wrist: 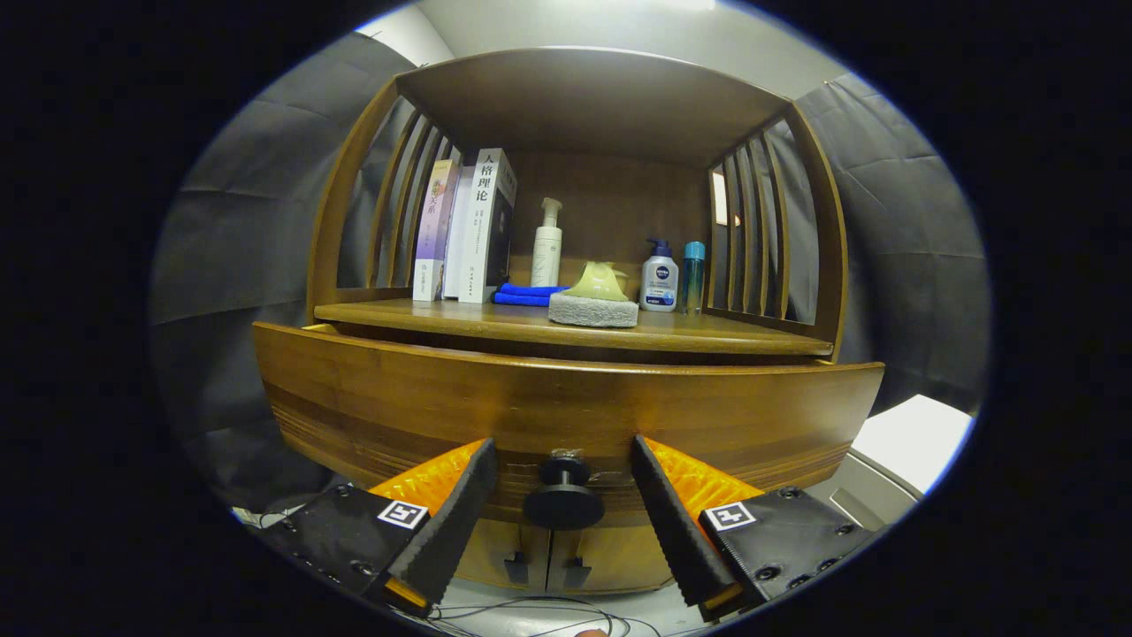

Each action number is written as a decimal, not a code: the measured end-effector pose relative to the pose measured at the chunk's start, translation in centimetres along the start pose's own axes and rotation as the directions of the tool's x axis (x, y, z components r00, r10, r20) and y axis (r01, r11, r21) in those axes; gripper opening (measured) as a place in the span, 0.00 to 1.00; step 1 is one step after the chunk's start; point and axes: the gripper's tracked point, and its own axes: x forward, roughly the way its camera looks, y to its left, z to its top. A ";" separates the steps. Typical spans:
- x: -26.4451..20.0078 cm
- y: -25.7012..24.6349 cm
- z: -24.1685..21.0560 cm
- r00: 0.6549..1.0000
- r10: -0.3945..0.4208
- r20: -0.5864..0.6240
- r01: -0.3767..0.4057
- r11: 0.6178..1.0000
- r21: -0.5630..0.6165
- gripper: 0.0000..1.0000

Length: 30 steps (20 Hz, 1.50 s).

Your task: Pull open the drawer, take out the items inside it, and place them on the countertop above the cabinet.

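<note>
Your gripper (pixel 564 460) stands apart either side of the drawer (pixel 566 411) knob (pixel 563 495), touching neither side, placed to clamp and pull.

Cabinet (pixel 566 97) and drawer (pixel 566 407): polished wood, soft sheen, visible grain. Knob (pixel 563 495): smooth matt. Sponge (pixel 592 310): rough, porous. Cloth (pixel 528 294): soft fabric. Bottles (pixel 659 283): glossy plastic. Books (pixel 486 226): smooth paper covers. Claw (pixel 563 482) wide apart either side of knob, pads (pixel 460 522) matt, textured.
</note>
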 end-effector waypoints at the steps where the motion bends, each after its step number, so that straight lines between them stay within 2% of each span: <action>1: 0.3 0.0 0.0 1.000 0.000 0.000 0.000 1.000 -0.001 0.98; 20: 5.8 0.1 0.8 1.000 -0.007 -0.013 0.007 1.000 0.008 0.98; 30: 6.2 0.2 1.1 0.999 -0.020 -0.034 0.021 1.000 0.023 0.98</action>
